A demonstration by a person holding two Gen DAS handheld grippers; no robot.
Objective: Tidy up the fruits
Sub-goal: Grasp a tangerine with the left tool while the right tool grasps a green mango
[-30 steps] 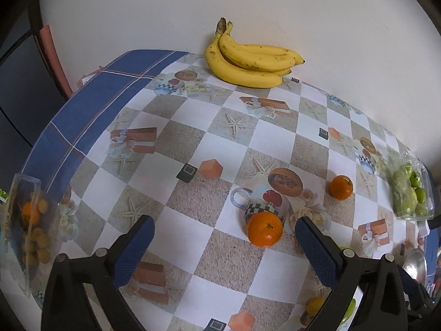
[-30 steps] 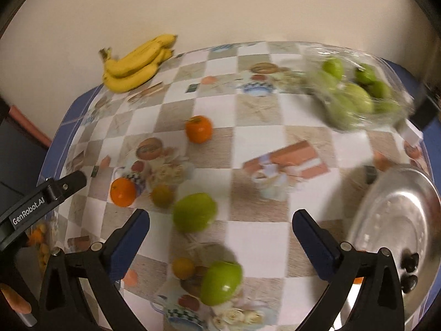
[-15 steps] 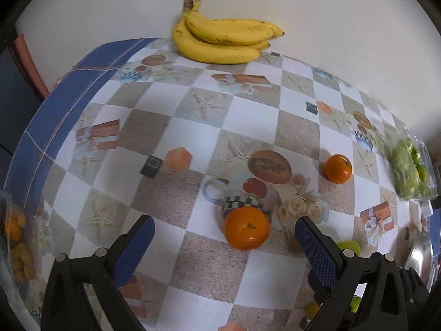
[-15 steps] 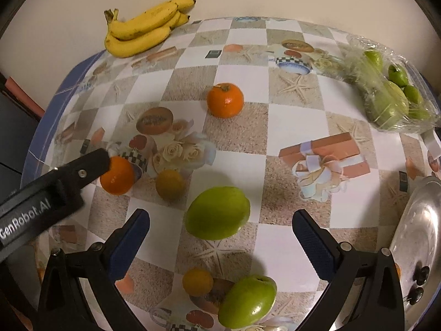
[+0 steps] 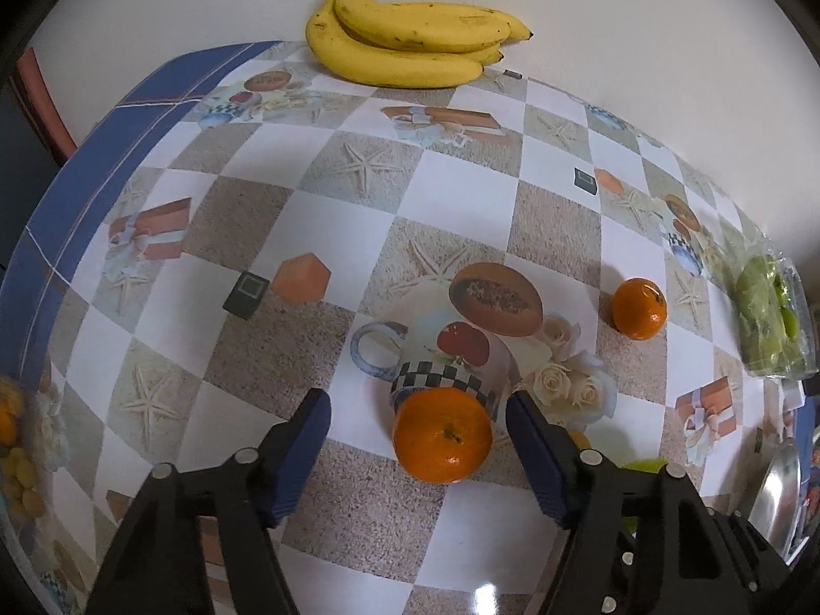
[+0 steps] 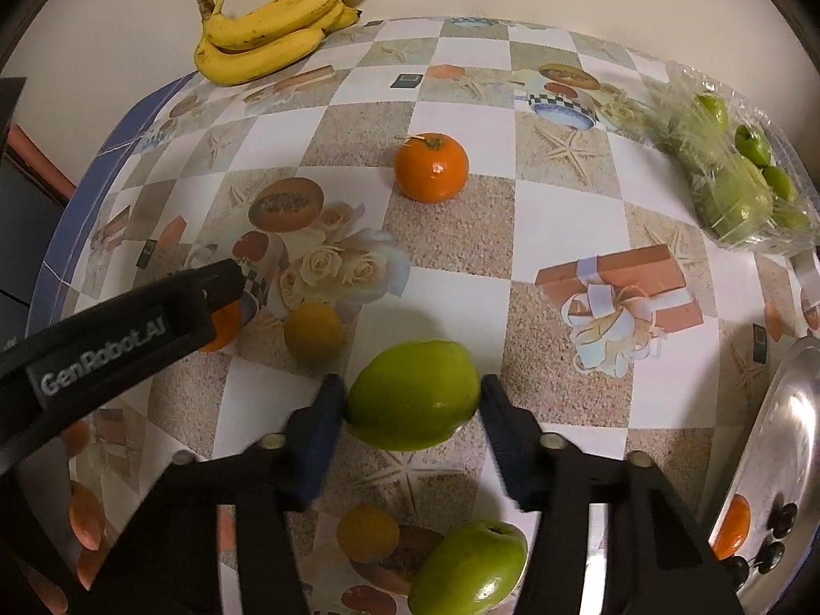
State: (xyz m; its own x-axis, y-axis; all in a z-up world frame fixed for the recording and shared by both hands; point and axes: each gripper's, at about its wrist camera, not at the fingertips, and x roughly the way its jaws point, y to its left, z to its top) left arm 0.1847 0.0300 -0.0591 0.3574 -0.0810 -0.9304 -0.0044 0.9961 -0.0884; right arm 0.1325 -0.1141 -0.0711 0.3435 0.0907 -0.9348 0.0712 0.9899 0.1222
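A: Quick one. Where are my tongs?

B: Left gripper (image 5: 417, 423) is apart, straddling the near orange (image 5: 442, 434). Gaps on both sides, the left one wider; neither pad touches that I can see. Right gripper (image 6: 410, 405) is closed in on the big green fruit (image 6: 413, 393), pads (image 6: 328, 412) against both flanks. It looks clamped, though I can't tell if it's off the table (image 5: 328, 215).

A: Layout?

B: Bananas (image 5: 410, 41) at the far edge by the wall. A second orange (image 6: 431, 167) sits mid-table, well apart from the first. A bag of small green fruit (image 6: 728, 174) is along the right edge, and a steel lid (image 6: 769, 456) at the near right corner. A small yellow-orange fruit (image 6: 313, 330) sits just beside the green one, between the two grippers. A green apple (image 6: 469, 571) and another small yellow fruit (image 6: 368, 533) are near the front edge.

A: How will the orange handle?

B: My guess: light, round, firm, with peel that gives a little. It could roll if I nudge one side first. I'd centre on it, then squeeze across the widest part, stem end facing the camera. Moderate force, no crushing.

A: And the green one?

B: Probably heavier, with smooth, waxy skin, so it could slip. My hold is across the middle, which is right. I'd keep it level when lifting.

A: Risks?

B: The grippers are close together; the left finger (image 6: 128, 328) crosses the right view. I'd watch for a clash, and for knocking the small yellow-orange fruit.
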